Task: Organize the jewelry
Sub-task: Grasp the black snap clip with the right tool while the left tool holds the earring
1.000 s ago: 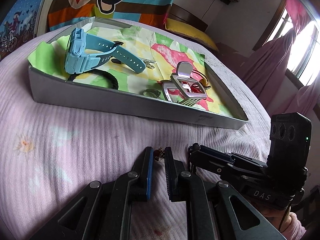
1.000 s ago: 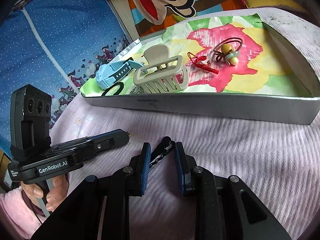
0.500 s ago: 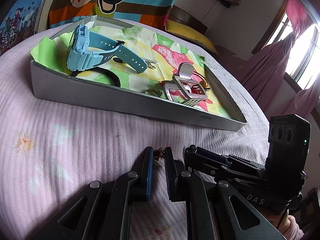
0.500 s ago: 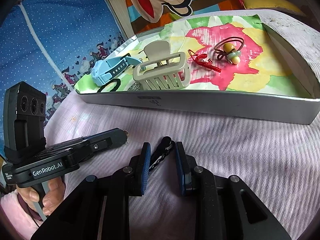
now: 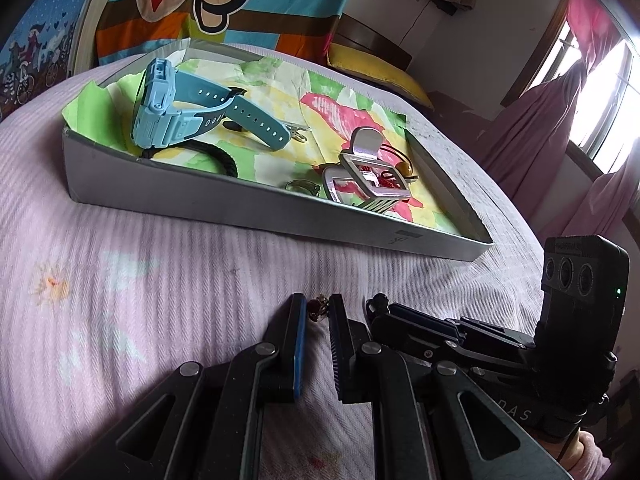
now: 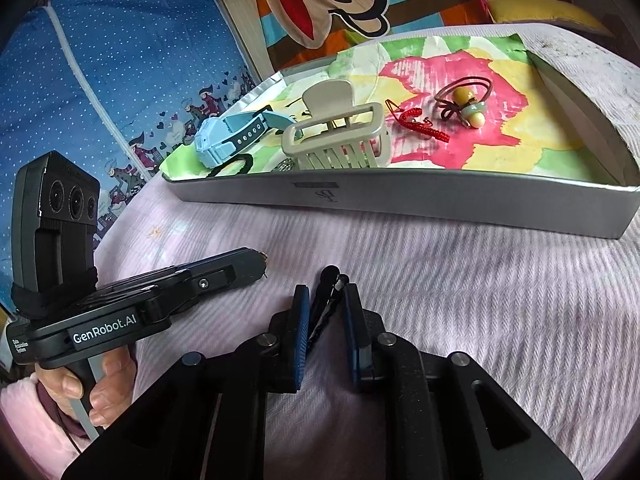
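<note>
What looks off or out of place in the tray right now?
Little stands out. The blue watch lies tipped on its side across a black hair tie, and the paper lining is wrinkled. The beige claw clip sits at the front wall. Nothing looks spilled or broken.

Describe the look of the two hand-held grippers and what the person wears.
Both are matte black linkage frames with silver pivot bolts and blue ribbed pads. The left hand-held gripper reads "GenRobot.AI" in white and carries a strapped three-lens camera block. The right hand-held gripper shows "DAS" lettering and a green LED. Sleeves are pink.
</note>
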`<state>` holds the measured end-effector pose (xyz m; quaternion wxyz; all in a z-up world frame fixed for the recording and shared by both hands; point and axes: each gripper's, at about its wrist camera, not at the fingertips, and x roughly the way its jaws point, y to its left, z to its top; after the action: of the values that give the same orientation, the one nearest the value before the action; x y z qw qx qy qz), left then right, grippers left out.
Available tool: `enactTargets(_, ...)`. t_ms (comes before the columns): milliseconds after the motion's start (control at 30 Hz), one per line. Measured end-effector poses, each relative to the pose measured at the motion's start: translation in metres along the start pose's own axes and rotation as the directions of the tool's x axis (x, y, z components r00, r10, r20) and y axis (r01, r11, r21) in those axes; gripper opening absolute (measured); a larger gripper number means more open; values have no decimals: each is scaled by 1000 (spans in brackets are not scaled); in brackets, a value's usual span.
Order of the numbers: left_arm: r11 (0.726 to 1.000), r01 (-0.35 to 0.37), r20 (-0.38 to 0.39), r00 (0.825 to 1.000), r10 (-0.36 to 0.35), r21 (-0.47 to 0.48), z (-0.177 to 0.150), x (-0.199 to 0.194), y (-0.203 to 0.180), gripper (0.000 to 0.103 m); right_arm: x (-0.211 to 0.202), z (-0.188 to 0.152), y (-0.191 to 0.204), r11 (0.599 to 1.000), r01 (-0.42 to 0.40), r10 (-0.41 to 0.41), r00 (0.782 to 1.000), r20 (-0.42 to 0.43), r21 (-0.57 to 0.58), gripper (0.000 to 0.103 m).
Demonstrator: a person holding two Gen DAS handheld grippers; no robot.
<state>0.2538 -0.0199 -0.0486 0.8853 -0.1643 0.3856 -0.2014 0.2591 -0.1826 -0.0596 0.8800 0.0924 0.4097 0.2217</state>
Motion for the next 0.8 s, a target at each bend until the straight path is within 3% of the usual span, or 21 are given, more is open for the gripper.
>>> enactTargets(200,1000,-1,11,1000,1,3,0,-3,-1,11,-2,0,3,1000,13,-13,1000,14,-18,14)
enactTargets(400,999,-28,46,999,26,38,-2,-11,-7,11,-15,-3,0,1000,-12,13,996,88,-12,8)
enactTargets(800,999,-26,38,999,25,35,-2,-11,-4,11,-2,-6,9,999,-12,13,1000,8,-44,8)
